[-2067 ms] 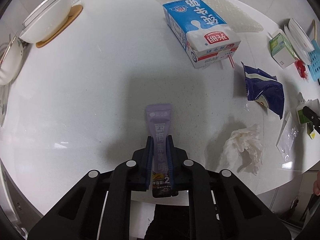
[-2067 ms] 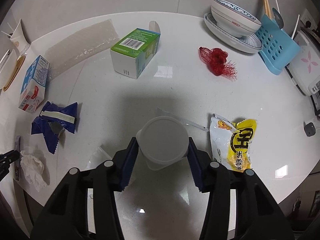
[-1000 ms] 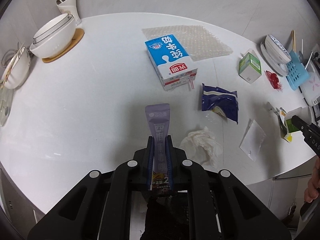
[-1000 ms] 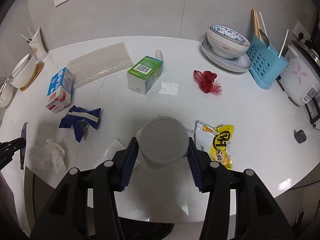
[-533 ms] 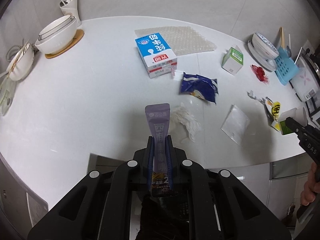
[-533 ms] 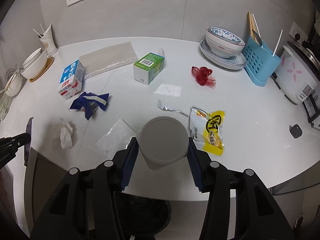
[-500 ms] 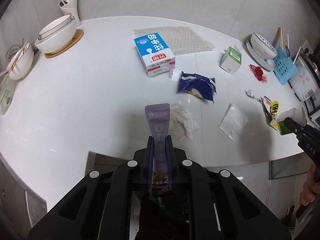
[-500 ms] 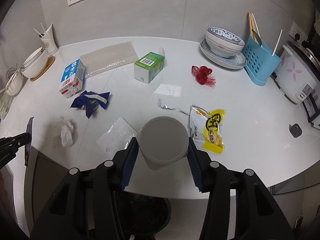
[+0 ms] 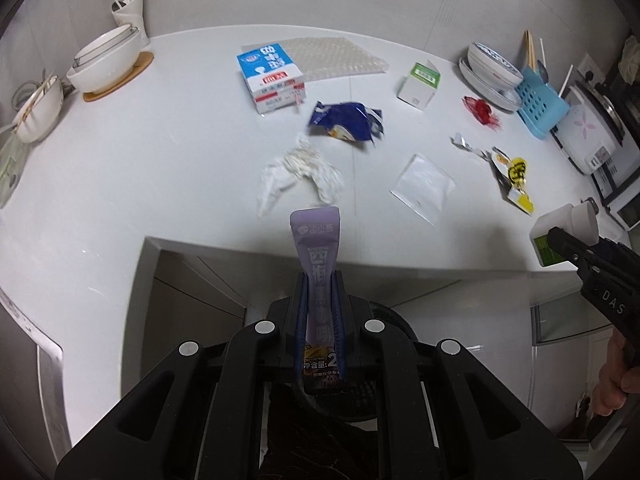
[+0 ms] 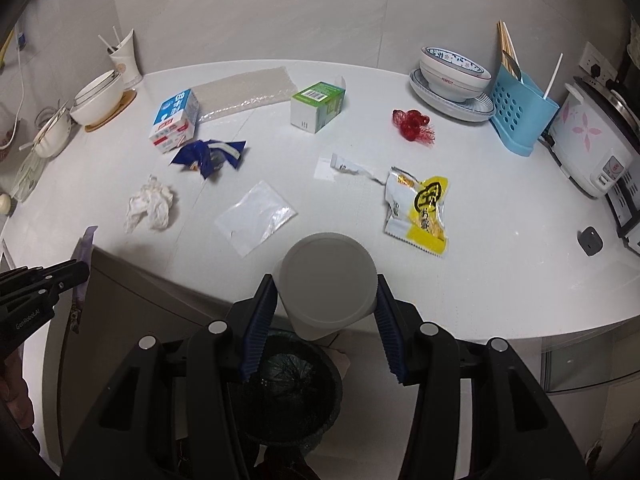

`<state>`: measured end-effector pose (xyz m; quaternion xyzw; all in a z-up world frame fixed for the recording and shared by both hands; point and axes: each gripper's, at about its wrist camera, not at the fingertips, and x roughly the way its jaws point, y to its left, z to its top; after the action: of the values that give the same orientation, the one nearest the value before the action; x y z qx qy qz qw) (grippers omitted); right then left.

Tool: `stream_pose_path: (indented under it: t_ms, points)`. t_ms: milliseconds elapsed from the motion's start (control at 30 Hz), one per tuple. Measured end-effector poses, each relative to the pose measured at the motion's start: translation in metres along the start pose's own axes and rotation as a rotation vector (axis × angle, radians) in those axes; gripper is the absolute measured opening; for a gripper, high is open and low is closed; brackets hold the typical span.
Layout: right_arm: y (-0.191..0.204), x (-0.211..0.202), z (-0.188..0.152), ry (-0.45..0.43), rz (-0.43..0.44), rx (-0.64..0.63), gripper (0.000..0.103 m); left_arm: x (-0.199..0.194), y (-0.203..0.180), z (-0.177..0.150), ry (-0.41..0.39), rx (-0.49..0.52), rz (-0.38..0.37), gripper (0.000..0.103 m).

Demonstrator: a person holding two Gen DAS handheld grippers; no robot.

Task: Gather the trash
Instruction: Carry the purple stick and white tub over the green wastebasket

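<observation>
Below, the left claw [image 9: 320, 312] is clamped on a flat purple snack sachet [image 9: 319, 272]. Meanwhile the right claw [image 10: 324, 308] grips a white plastic cup [image 10: 326, 280] above a dark bin [image 10: 292, 392], beyond the white surface [image 10: 500, 240] edge.

Off to my left two white bowls [image 10: 98, 96] sit on a wooden coaster [image 10: 114, 114], a cup [image 10: 126, 62] of straws behind them. Far right, a patterned bowl [image 10: 454, 70] rests in a plate [image 10: 478, 109], beside a blue rack [image 10: 522, 110] holding chopsticks [image 10: 506, 44]; a rice cooker [image 10: 592, 140] stands past that.
</observation>
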<state>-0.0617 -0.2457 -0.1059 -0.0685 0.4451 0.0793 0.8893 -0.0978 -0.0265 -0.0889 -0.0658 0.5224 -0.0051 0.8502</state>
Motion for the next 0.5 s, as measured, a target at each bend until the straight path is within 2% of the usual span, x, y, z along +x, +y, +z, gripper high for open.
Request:
stream_pose_path:
  t_ms: [300,500]
  points:
    - [0.009,-0.001,-0.038,0.023,0.036,-0.036,0.046,0.011,-0.015,-0.038,0.017,-0.002,-0.032,0.011]
    - [0.019,0.017,-0.066,0.067,0.057,-0.061,0.046,0.031,-0.020,-0.062,0.029,-0.012,-0.050,0.011]
